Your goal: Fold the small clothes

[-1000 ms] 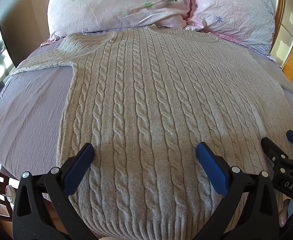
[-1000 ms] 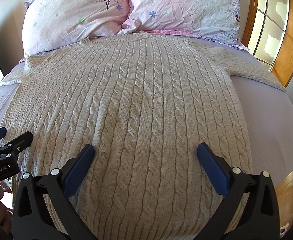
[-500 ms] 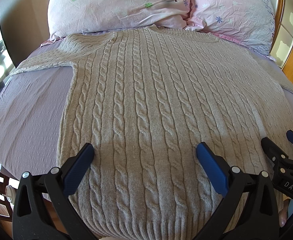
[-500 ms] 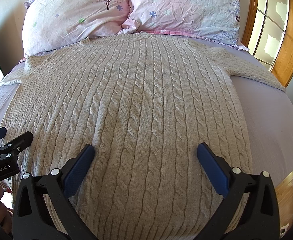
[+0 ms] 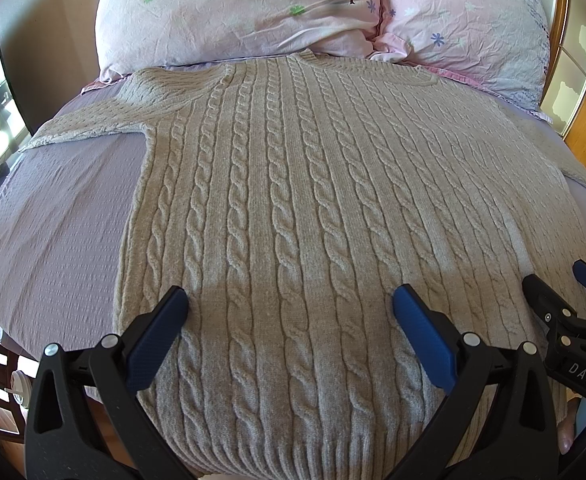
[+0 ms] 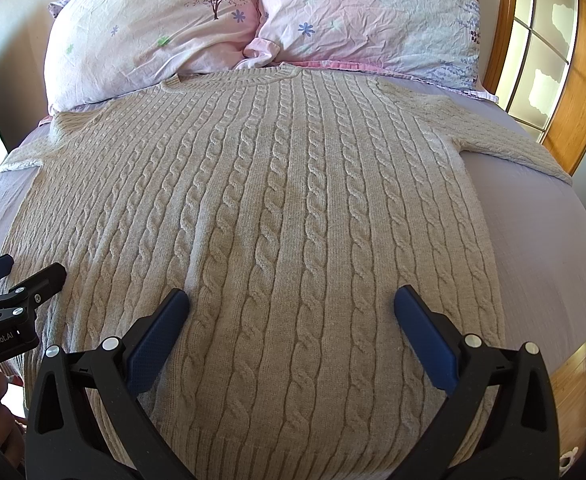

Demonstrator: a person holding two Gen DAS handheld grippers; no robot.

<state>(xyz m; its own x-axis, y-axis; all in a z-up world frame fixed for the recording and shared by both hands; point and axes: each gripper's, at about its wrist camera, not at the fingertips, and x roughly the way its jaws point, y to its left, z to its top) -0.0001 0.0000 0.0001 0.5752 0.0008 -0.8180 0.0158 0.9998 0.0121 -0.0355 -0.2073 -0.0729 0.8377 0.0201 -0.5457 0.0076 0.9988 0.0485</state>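
Observation:
A beige cable-knit sweater [image 5: 293,200] lies flat, front up, on the bed, neck toward the pillows, sleeves spread out to both sides; it also shows in the right wrist view [image 6: 277,200]. My left gripper [image 5: 291,300] is open and empty, hovering over the sweater's lower left part near the hem. My right gripper [image 6: 292,300] is open and empty over the lower right part. Each gripper shows at the edge of the other's view: the right gripper [image 5: 561,300] and the left gripper [image 6: 17,280].
Lilac bed sheet [image 5: 53,240] shows on both sides of the sweater [image 6: 541,248]. Two pink floral pillows [image 5: 245,8] [image 6: 373,12] lie at the head. A wooden window frame [image 6: 573,80] stands at the right. The bed's near edge is just under the hem.

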